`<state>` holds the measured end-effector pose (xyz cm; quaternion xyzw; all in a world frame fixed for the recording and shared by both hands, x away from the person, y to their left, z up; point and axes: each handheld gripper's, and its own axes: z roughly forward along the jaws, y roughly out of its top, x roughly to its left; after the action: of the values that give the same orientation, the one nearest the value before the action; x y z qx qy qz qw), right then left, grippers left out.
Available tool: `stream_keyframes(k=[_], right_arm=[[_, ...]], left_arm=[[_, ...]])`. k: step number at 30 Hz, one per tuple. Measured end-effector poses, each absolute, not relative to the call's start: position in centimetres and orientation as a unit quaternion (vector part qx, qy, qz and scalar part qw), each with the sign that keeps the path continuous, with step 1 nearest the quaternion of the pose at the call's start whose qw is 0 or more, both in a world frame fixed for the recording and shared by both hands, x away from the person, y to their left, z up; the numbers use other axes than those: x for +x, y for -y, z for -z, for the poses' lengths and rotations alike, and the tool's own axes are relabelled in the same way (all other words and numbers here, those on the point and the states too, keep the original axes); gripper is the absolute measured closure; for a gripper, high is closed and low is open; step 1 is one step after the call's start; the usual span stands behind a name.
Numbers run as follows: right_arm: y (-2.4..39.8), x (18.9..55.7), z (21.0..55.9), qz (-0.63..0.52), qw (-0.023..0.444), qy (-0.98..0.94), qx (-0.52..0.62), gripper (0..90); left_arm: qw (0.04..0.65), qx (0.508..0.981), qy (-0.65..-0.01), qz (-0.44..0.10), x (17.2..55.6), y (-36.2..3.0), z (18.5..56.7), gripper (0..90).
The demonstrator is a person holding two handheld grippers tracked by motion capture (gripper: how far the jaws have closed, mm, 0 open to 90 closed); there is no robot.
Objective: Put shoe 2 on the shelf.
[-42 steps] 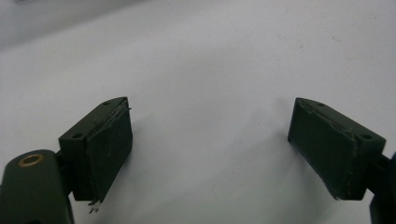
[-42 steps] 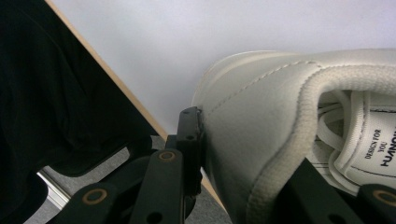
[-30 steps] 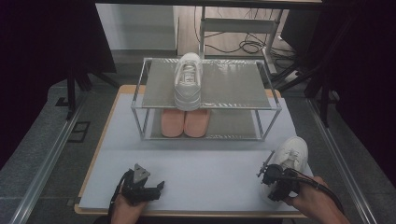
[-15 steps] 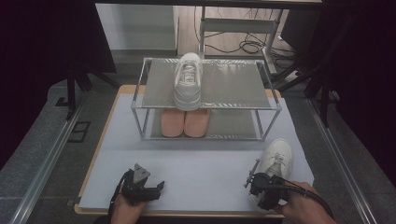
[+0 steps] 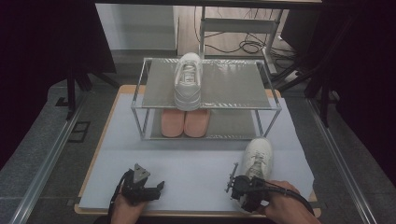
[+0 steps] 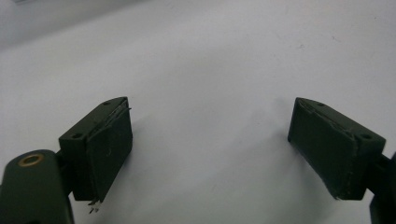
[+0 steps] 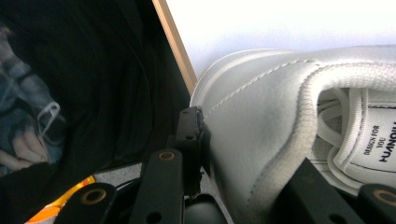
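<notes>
A white sneaker (image 5: 258, 156) sits on the white table sheet at the front right, its toe pointing toward the rack. My right gripper (image 5: 249, 181) is shut on its heel end. In the right gripper view the sneaker (image 7: 261, 107) has one jaw pressed on the outside of its heel wall and the other at the collar of its opening, so the gripper (image 7: 252, 163) holds that wall. A matching white sneaker (image 5: 189, 81) stands on the rack's top shelf. My left gripper (image 5: 144, 186) rests at the front left, open, with bare sheet between its jaws (image 6: 210, 154).
The metal two-shelf rack (image 5: 233, 86) stands at the middle back of the table. A pair of pink slippers (image 5: 185, 122) lies on its lower shelf. The table's wooden edge (image 7: 175, 46) runs close behind the held sneaker's heel.
My right gripper has slid the sneaker leftward across the front of the table, away from the right edge. The left gripper has stayed where it was.
</notes>
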<state>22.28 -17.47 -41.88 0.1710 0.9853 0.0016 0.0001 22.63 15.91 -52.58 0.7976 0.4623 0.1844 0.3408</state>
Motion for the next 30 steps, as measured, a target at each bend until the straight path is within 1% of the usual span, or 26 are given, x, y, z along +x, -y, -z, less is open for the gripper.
stream_keyframes(k=[10,16,19,22,24,26,30], right_arm=[[14.4,22.2,42.4,-0.01,-0.008,-0.99,0.139,73.6],[14.1,22.1,43.2,-0.006,-0.009,-0.991,0.133,73.2],[14.2,22.0,43.2,-0.004,-0.007,-0.991,0.135,71.4],[14.3,22.0,43.2,-0.002,0.001,-0.991,0.134,65.5],[14.4,22.1,43.0,0.006,0.008,-0.99,0.139,55.7],[14.5,22.3,42.7,0.003,0.008,-0.989,0.149,50.3],[14.7,22.5,41.8,-0.005,0.0,-0.988,0.157,47.5]], left_arm=[[0.341,0.797,-0.462,-0.184,22.6,-15.9,52.6,13.7],[0.342,0.797,-0.463,-0.185,22.6,-15.9,52.6,13.7],[0.342,0.797,-0.463,-0.185,22.6,-15.9,52.6,13.7],[0.342,0.797,-0.463,-0.185,22.6,-15.9,52.6,13.7],[0.342,0.797,-0.463,-0.185,22.6,-15.9,52.6,13.7],[0.341,0.797,-0.463,-0.184,22.6,-15.9,52.6,13.7],[0.341,0.798,-0.462,-0.184,22.6,-15.9,52.6,13.7]])
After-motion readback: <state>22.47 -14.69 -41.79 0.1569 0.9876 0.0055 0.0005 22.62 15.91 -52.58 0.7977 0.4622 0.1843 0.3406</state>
